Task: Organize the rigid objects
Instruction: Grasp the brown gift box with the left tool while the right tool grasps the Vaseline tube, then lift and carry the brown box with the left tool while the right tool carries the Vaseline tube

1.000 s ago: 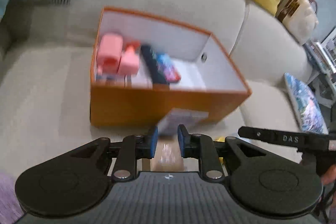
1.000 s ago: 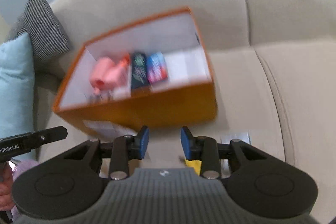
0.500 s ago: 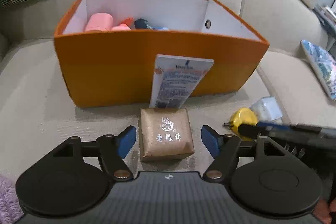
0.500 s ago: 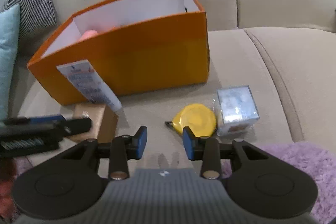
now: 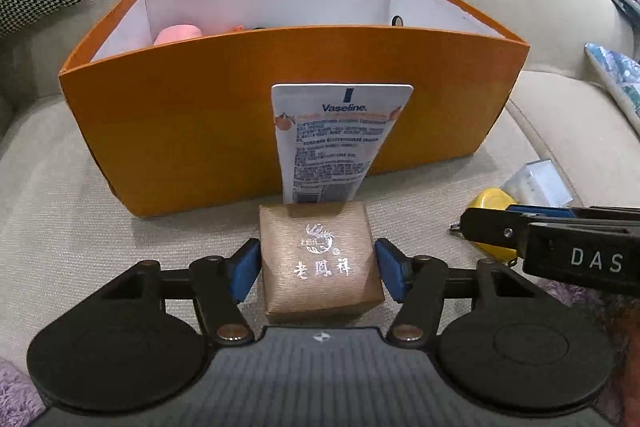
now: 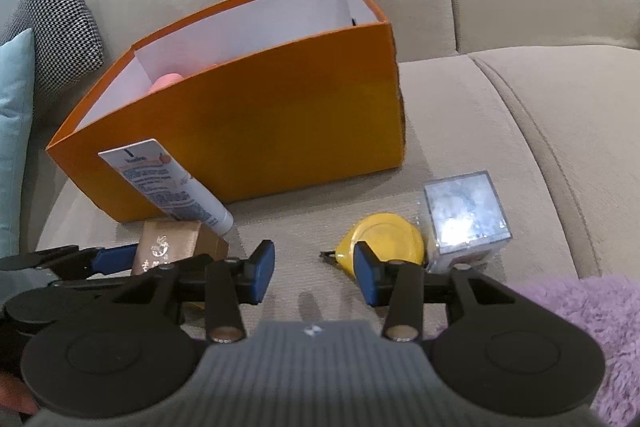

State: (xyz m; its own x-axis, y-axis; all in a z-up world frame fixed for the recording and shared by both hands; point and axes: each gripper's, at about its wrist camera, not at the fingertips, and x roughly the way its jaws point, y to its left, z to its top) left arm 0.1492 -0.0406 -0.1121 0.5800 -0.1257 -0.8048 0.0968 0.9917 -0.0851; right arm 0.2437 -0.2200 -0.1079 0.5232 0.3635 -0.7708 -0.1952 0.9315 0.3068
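Sofa (image 5: 60, 187) seat in beige cloth carries everything you are working with. Your left gripper (image 5: 318, 269) straddles a small bronze gift box (image 5: 320, 259) with silver lettering on its lid; the blue pads (image 5: 244, 269) stand just beside the box walls on both sides, and its jaws have just been closing in on the box, though a thin gap seems to remain at the left pad, so you are not yet pinching it. Right behind the gift box a white lotion tube (image 5: 336, 143) leans against the front wall of the orange box (image 5: 180, 127), cap end down. Inside that open orange box a pink object (image 5: 178, 34) peeks over the near wall at the left; whatever else lies in there is hidden. Your right gripper (image 6: 314, 269) hovers low over bare seat cloth with its jaws partly spread and nothing between them. A yellow tape measure (image 6: 382, 237) lies just past its right pad (image 6: 366, 279), partly hidden by it, and touching the tape measure's right side is a clear plastic cube (image 6: 466, 215). A purple fuzzy blanket (image 6: 580, 311) covers the seat at the lower right. A houndstooth cushion (image 6: 64, 19) rests against the sofa back to the left of the orange box, with a pale blue cushion (image 6: 14, 131) beside it.
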